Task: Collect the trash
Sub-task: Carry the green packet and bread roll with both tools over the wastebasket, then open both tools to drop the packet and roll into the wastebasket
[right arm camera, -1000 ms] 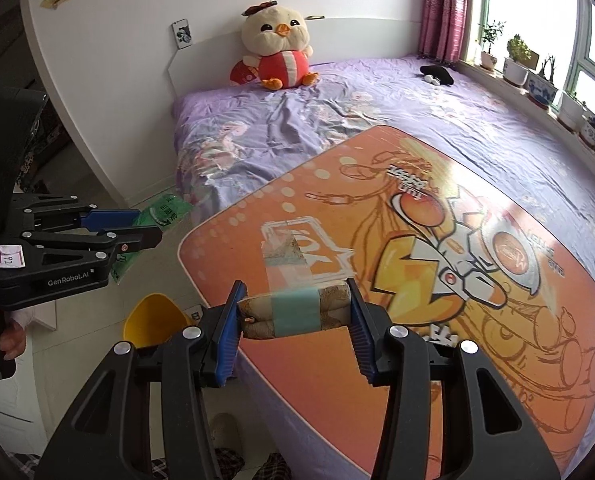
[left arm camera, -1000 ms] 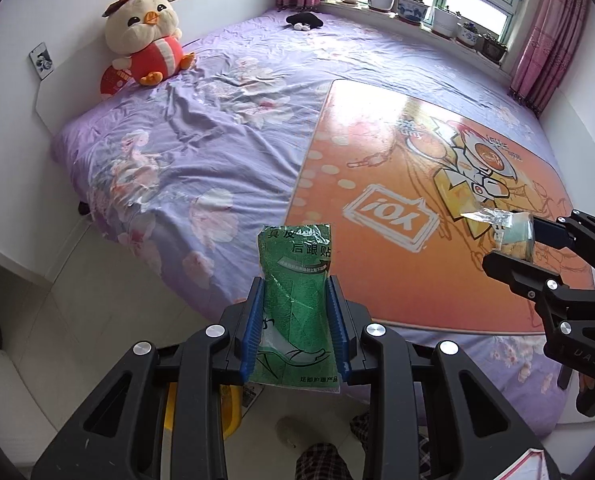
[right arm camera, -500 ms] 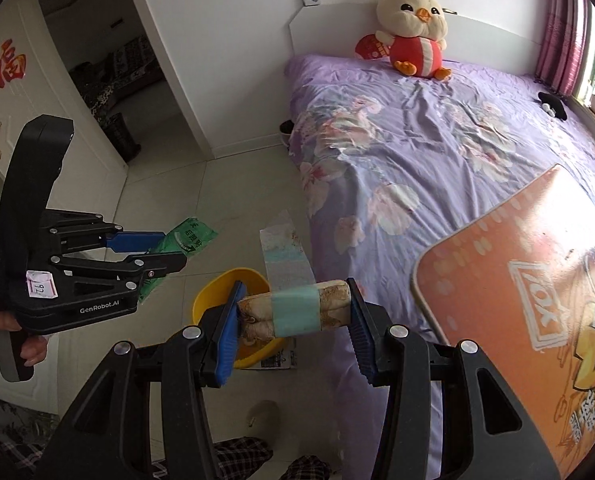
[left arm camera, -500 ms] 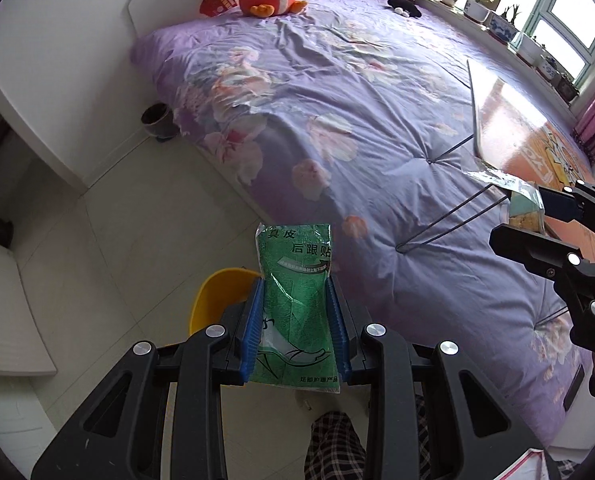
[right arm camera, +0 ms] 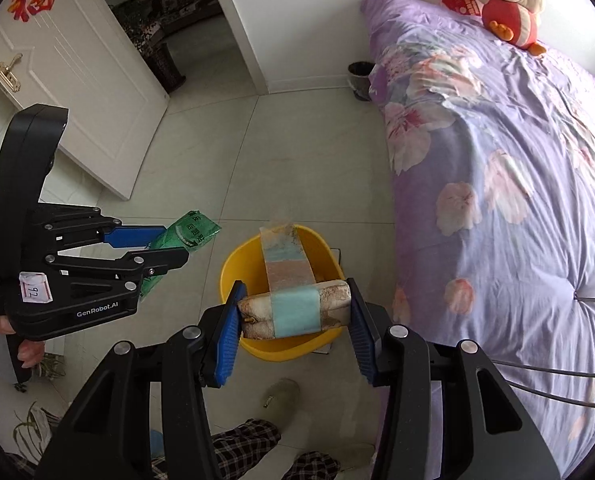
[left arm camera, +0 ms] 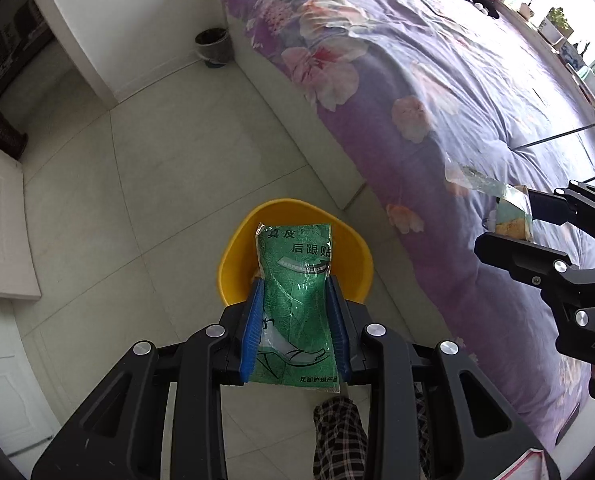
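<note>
My left gripper point(left arm camera: 295, 292) is shut on a green plastic packet point(left arm camera: 295, 280) with Chinese print and holds it above the yellow bin point(left arm camera: 233, 264) on the floor. It also shows in the right wrist view point(right arm camera: 145, 244), left of the bin, with the packet point(right arm camera: 187, 234). My right gripper point(right arm camera: 295, 300) is shut on a brownish wrapper with a teal band point(right arm camera: 295, 312) and holds it over the yellow bin point(right arm camera: 233, 268). In the left wrist view the right gripper point(left arm camera: 509, 228) holds its wrapper point(left arm camera: 511, 216) over the bed edge.
A bed with a purple floral cover point(right arm camera: 497, 160) fills the right side. A small dark wastebasket point(right arm camera: 357, 80) stands by the wall. An open white door point(right arm camera: 69, 92) is at the left. My plaid-trousered legs point(right arm camera: 249, 448) and a slipper point(right arm camera: 281, 396) are below.
Both grippers have swung down and left from the bed toward the floor. The yellow bin now lies right under both held items. Both grips are unchanged.
</note>
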Tool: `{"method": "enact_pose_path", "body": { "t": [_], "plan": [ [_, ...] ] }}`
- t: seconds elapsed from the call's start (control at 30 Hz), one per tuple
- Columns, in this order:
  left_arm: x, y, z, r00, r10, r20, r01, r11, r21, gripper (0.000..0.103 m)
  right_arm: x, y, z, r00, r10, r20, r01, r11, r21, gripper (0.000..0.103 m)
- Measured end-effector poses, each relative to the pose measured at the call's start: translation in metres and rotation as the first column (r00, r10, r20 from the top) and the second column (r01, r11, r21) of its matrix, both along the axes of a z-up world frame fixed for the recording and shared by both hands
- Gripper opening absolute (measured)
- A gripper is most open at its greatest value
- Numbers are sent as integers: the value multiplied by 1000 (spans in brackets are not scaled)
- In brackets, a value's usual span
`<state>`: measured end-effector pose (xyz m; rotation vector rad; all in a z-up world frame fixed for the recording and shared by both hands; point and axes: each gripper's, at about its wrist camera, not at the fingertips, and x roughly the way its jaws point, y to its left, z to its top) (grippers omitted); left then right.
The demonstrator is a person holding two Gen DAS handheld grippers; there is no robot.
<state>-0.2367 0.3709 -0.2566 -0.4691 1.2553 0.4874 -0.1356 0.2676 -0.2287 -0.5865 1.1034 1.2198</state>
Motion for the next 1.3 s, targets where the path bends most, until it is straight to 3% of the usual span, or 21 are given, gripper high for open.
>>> {"method": "enact_pose_path", "body": {
  "t": [0.23,0.7,0.9,1.0,1.3],
  "plan": [
    [-5,22,-53,997,65,-35,-67,997,-48,30,-11,29,-60,997,70,-25,-72,995,-69,50],
    [-3,38,-144,989,81,-124,-95,989,-114,31,-13,57,-159,993,98,-67,-110,975,-195,50],
    [0,40,-162,985,80,-150,-99,987,-124,32,-13,63,-177,992,96,-80,-112,970,-218,52],
    [-1,41,-166,983,90,-160,-109,987,-115,44,-13,64,-181,992,104,-66,-116,968,-223,53],
    [-2,46,-174,980,96,-174,-117,986,-119,50,-9,61,-186,993,97,-69,-110,969,-219,58]
  ]
}}
